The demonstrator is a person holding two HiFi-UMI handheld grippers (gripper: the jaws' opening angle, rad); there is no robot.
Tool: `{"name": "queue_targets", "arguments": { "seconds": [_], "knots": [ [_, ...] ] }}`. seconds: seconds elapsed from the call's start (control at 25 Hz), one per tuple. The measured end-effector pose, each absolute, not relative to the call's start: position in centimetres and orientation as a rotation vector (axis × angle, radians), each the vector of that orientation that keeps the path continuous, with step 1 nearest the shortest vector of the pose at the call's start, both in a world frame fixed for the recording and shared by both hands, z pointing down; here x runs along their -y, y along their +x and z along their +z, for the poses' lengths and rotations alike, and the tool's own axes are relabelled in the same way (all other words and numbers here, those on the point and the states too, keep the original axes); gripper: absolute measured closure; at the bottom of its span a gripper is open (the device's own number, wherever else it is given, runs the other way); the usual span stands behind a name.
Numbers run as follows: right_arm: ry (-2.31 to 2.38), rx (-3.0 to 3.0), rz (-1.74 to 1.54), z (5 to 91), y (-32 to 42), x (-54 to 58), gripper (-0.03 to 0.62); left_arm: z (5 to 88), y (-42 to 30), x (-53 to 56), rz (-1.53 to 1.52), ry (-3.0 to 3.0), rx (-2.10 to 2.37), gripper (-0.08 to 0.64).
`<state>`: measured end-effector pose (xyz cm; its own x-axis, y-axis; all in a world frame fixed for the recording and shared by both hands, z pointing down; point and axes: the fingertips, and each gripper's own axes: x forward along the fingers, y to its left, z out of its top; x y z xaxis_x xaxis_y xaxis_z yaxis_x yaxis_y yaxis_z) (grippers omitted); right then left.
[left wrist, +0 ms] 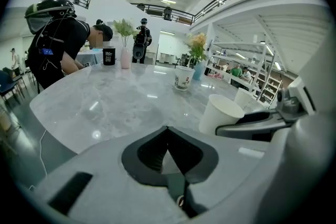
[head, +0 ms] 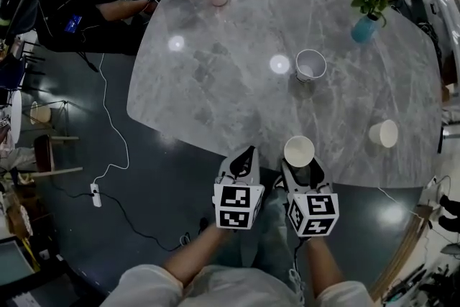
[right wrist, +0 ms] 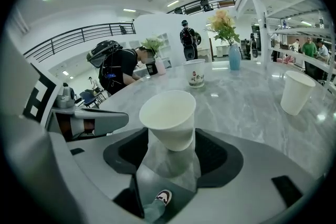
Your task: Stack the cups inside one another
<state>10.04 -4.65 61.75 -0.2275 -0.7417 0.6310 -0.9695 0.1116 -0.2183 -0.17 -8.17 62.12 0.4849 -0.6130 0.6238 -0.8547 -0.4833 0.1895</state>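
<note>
Near table edge, left: left gripper [left wrist: 167, 129], jaws clenched together, nothing between them.
Near edge, just right: right gripper [right wrist: 169, 136], jaws spread wide, released.
Paper cup [right wrist: 168, 113]: stands on the marble table [head: 215, 83] between those jaws, long axis vertical, mouth up.
Farther right: printed cup [head: 310, 65] and plain cup [head: 384, 133], mouths up, well apart.
Unclear: the printed cup's lettering is too small to read.

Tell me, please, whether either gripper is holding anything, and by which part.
Nothing is held: the right gripper stands open around the lower half of the white paper cup, apparently without pressing it, and the left gripper is shut, empty.
</note>
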Motion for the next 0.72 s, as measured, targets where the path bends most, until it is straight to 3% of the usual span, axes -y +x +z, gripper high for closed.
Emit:
{"name": "queue_targets", "arguments": {
  "seconds": [0.72],
  "knots": [
    [1.718, 2.013, 0.871, 61.66, 10.25, 5.35, 0.357, 61.98, -0.49, 8.63, 0.653, 2.245, 1.218, 0.565]
  ]
}}
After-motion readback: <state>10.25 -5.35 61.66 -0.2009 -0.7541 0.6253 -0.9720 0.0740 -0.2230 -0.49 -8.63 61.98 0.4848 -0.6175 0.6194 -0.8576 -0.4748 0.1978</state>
